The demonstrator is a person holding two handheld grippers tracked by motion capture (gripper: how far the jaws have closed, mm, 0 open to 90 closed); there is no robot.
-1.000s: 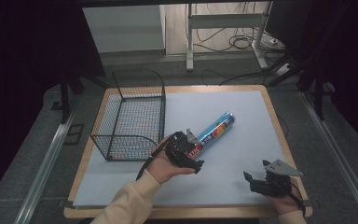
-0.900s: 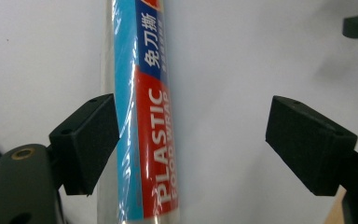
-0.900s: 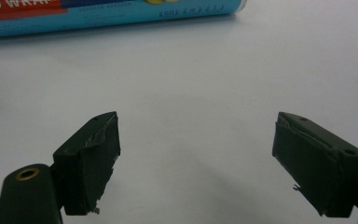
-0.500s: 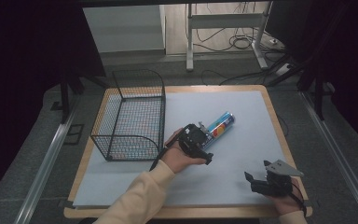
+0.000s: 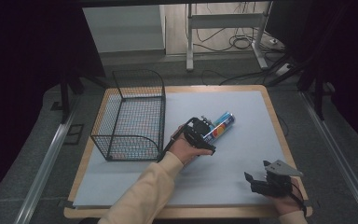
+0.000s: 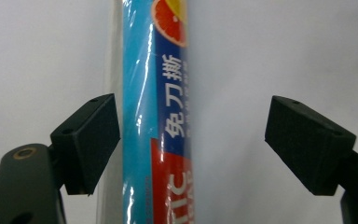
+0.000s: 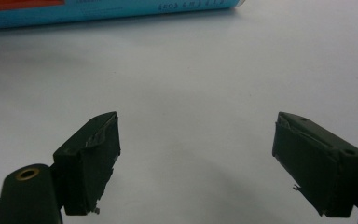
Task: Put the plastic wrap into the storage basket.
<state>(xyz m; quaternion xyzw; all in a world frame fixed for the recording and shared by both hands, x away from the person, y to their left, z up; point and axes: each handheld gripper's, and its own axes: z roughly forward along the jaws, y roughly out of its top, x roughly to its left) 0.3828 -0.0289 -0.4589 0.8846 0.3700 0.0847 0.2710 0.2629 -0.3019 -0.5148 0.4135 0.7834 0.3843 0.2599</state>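
Near the frame's centre, my blue tube lies on the desk, right of the wire basket. My left gripper straddles it, jaws wide, nothing gripped. At lower right my right gripper sits spread open, holding nothing.

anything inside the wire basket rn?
Nothing visible inside the wire basket: through the mesh the high view shows only the table surface. The blue tube lies outside it, to its right, between the open jaws of the left gripper. Dense mesh could hide something small.
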